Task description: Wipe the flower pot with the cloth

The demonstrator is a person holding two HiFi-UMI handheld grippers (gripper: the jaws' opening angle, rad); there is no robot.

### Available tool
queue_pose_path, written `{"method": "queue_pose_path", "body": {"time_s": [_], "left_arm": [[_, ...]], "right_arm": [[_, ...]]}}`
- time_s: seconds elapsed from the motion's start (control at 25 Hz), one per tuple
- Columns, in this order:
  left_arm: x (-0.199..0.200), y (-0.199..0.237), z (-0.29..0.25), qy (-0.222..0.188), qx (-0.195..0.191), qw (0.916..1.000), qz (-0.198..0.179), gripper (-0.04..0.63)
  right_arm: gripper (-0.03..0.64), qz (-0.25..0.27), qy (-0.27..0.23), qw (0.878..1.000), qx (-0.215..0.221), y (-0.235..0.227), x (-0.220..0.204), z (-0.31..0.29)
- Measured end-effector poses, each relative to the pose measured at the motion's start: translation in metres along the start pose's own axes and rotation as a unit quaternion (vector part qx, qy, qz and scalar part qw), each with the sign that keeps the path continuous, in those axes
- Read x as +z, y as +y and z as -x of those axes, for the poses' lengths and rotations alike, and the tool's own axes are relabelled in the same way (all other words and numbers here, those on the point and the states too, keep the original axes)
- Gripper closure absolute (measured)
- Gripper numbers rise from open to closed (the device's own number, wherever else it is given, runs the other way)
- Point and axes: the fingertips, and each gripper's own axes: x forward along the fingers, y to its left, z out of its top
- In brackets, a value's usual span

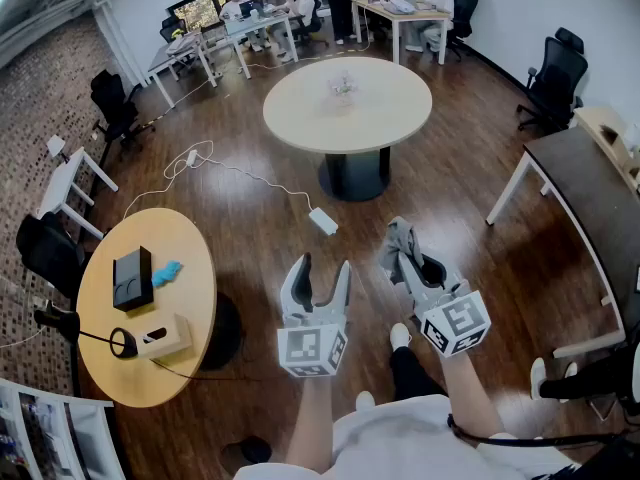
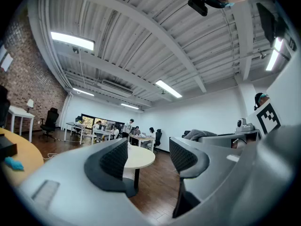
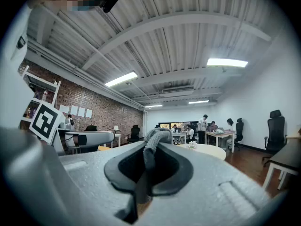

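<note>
The flower pot (image 1: 342,88) is little and far away. It sits near the middle of a big round bench (image 1: 300,118) across the room. It has small pale flowers on top. It is too far off to see more of it. In the right gripper view it shows as a tiny white bunch (image 3: 191,145) on that bench, past the jaws.

The cloth (image 1: 397,236) is grey and soft, with a fuzzy look. It is well apart from the pot.

The right gripper (image 1: 405,250) has its jaws closed tight on the cloth. In the right gripper view the cloth (image 3: 153,140) is pinched between the two black pads, and a rolled bit pokes up over the top of the right gripper (image 3: 150,166).

The left gripper (image 1: 324,263) has its jaws apart. In the left gripper view there is a clear gap between the two black pads of the left gripper (image 2: 149,157). Nothing is in the gap. You can see the floor and the round bench through it.

Both grippers are held out over the brown wood floor (image 1: 250,228), side by side and near each other but not touching.
</note>
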Motion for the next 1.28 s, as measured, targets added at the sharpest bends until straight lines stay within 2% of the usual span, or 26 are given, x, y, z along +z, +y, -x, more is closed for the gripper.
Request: {"method": "queue_pose_path", "body": {"time_s": [0.24,0.44,0.56,0.72,1.0,1.16,1.28], "left_arm": [[-0.007,0.023,-0.108,0.007,0.006,0.9999,-0.009,0.311],[0.008,0.032,-0.211,-0.004,0.022,0.9996,-0.019,0.311],[0.008,0.034,-0.264,0.0,0.026,0.9992,-0.03,0.311],[-0.005,0.038,-0.322,0.014,0.03,0.9989,-0.033,0.311],[-0.041,0.059,-0.418,0.033,0.016,0.999,-0.025,0.311],[-0.059,0.09,-0.486,0.033,0.003,0.9994,-0.013,0.311],[-0.057,0.121,-0.54,0.024,-0.005,0.9997,-0.004,0.311]], "right_arm": [[0.609,-0.011,-0.014,1.0,-0.006,-0.087,0.002,-0.082],[0.609,0.001,-0.058,0.998,-0.001,-0.168,0.042,-0.14],[0.609,0.012,-0.067,0.998,0.004,-0.211,0.051,-0.163],[0.609,-0.012,-0.052,0.998,-0.022,-0.281,0.031,-0.187],[0.609,-0.034,-0.028,0.998,-0.035,-0.351,-0.003,-0.252],[0.609,-0.03,-0.016,0.999,-0.04,-0.379,-0.019,-0.312],[0.609,-0.017,-0.01,0.999,-0.039,-0.4,-0.012,-0.369]]}}
